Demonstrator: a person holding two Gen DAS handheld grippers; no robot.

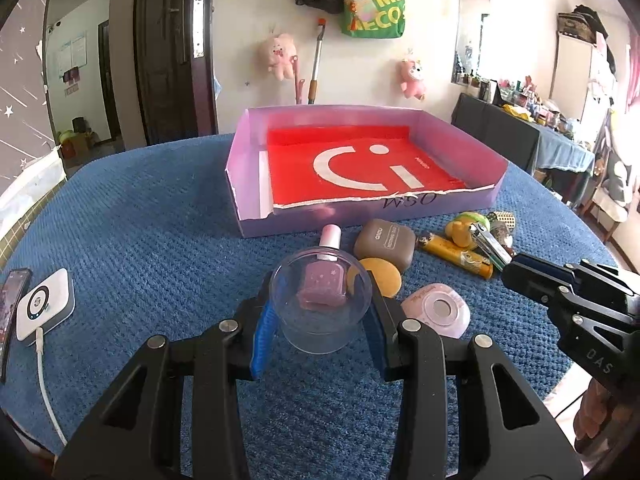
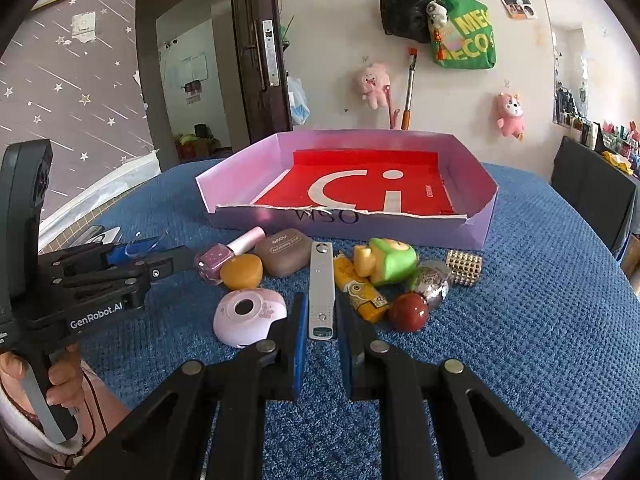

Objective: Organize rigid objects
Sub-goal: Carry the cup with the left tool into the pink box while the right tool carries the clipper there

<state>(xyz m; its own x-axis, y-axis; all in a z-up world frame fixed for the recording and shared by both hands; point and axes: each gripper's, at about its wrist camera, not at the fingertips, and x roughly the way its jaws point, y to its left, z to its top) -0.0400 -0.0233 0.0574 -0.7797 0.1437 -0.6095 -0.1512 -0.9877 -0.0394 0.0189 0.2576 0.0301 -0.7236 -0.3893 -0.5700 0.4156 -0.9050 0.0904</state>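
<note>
My left gripper (image 1: pixel 320 316) is shut on a clear plastic cup (image 1: pixel 320 308), held above the blue cloth in front of the pink tray (image 1: pixel 460 208). Through the cup I see the pink nail polish bottle (image 1: pixel 324 284). My right gripper (image 2: pixel 322 320) has its jaws around a silver nail clipper (image 2: pixel 321 288) and looks shut on it; the clipper also shows in the left wrist view (image 1: pixel 490 246). The tray (image 2: pixel 352 224) has a red liner and holds nothing else. The left gripper and cup rim show in the right wrist view (image 2: pixel 140 248).
Loose items lie before the tray: brown case (image 2: pixel 284 254), orange disc (image 2: pixel 242 272), pink round tape (image 2: pixel 250 316), yellow lighter (image 2: pixel 360 288), green-yellow toy (image 2: pixel 386 260), red ball (image 2: pixel 409 312), studded block (image 2: pixel 464 266). A white charger (image 1: pixel 44 304) and phone (image 1: pixel 12 300) lie left.
</note>
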